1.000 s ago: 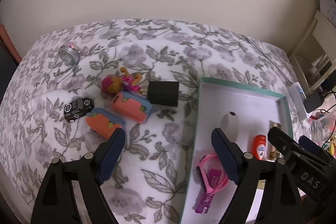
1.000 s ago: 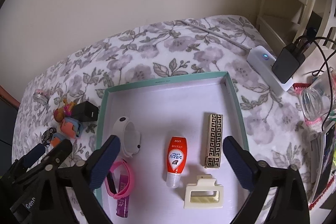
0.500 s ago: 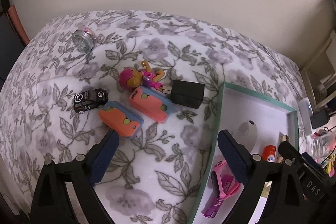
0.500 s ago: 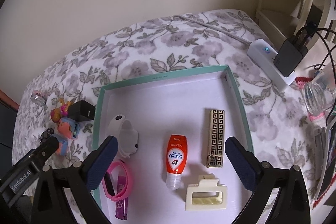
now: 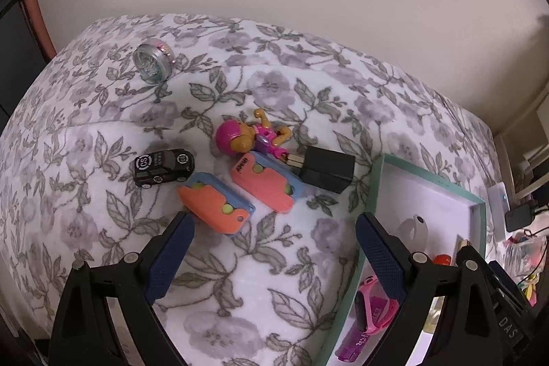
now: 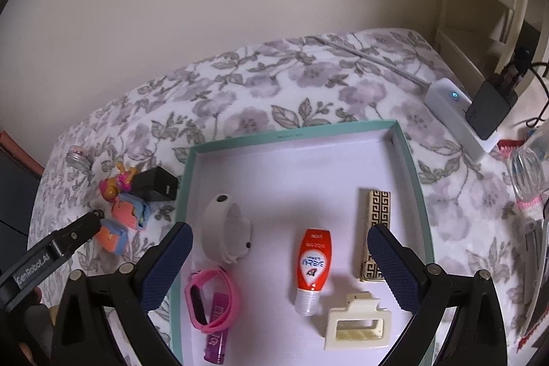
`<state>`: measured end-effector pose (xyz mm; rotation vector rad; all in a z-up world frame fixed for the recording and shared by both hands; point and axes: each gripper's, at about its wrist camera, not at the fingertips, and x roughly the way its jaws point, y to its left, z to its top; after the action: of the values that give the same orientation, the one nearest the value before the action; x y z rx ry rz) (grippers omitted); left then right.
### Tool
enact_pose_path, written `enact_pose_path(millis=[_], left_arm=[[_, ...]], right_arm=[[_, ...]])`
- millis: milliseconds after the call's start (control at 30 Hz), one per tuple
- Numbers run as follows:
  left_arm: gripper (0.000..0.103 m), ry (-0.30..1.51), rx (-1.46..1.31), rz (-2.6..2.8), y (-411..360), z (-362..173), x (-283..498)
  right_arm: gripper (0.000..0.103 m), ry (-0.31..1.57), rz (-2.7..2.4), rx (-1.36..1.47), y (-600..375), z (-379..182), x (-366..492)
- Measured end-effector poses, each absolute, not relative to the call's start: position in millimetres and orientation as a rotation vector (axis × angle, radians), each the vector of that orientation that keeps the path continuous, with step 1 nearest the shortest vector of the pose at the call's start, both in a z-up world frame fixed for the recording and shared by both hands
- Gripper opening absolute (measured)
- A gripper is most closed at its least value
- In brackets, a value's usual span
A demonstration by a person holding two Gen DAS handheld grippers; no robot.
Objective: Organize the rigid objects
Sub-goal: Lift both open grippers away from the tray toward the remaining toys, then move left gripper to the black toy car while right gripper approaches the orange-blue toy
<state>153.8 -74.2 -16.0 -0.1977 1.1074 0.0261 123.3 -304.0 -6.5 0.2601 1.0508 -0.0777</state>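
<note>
On the floral bedspread (image 5: 240, 263), left of the teal tray (image 6: 295, 135), six loose items are clustered: glitter jar (image 5: 152, 63) far back-left, well apart from the rest; black toy car (image 5: 164, 167); pink-helmet figurine (image 5: 252, 134); black charger block (image 5: 326, 173), touching the figurine's end and just beside the tray wall; two orange-and-blue cases, near one (image 5: 216, 207) and far one (image 5: 266, 180), side by side between the car and charger.

Left gripper (image 5: 274, 249): released, jaws wide, nothing between the pads, only bedspread. Near case sits just ahead of its left fingertip (image 5: 178, 235), apart from it. Right pad overlaps the tray's left wall in view.

Right gripper (image 6: 279, 263): released, jaws wide, above the tray interior, nothing pinched. Red squeeze bottle (image 6: 312, 263) lies between the pads in view, untouched.

Tray contents: white band-shaped device (image 6: 224, 228) at left; pink wristband (image 6: 211, 300) on top of a purple stick (image 6: 216, 335), front-left; red bottle at centre; gold Greek-key case (image 6: 374, 228) to its right, partly behind the right pad; cream hair claw (image 6: 357, 325), front-right.

Right of the tray: white power strip (image 6: 456, 115) with a black adapter (image 6: 490, 108) plugged in.
</note>
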Motion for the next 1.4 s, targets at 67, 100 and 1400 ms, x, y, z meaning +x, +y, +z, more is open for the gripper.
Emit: enact_pose_path(millis=[67, 100, 1400], left_arm=[[0.095, 1.109, -0.229, 0.035, -64, -17, 156], [0.095, 1.108, -0.239, 0.039, -61, -17, 157], [0.095, 1.147, -0.353, 0.303, 88, -48, 176]], right_arm=[[0.103, 1.043, -0.074, 0.253, -299, -5, 123], [0.103, 1.042, -0.073, 0.248, -296, -5, 124], [0.098, 1.115, 0.207, 0.041, -127, -56, 159]])
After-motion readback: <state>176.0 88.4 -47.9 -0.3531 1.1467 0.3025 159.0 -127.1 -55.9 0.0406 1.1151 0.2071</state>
